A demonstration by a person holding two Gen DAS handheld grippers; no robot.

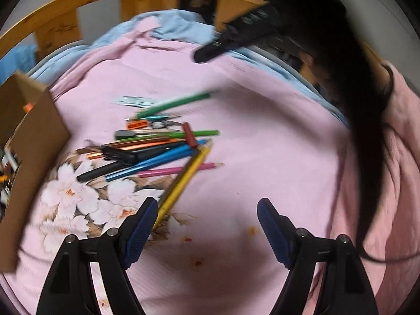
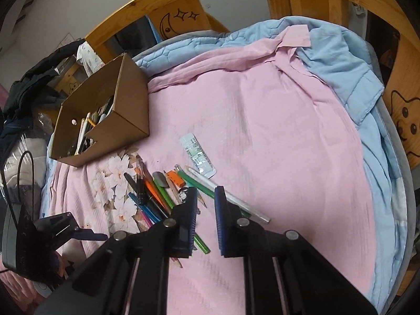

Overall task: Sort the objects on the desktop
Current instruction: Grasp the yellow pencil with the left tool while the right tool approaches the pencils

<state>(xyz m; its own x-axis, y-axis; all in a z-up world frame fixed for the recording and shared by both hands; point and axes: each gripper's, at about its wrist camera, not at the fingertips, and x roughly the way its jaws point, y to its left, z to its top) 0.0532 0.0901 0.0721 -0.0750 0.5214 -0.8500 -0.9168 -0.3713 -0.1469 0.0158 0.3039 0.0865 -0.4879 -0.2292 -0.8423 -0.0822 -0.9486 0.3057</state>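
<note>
left wrist view is motion-blurred: pencil pile (image 1: 157, 147) smeared, small bits beside it unreadable. cardboard box (image 1: 29, 157) cut off by left edge, contents mostly hidden. right of the pile, dark hair (image 1: 367, 131) hides the bed edge. blister strip (image 2: 198, 156) print too small to read.

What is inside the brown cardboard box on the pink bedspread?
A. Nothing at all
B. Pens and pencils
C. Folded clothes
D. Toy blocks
B: in the right wrist view the cardboard box stands open at the bedspread's edge, with pens and pencils lying inside it.
</note>
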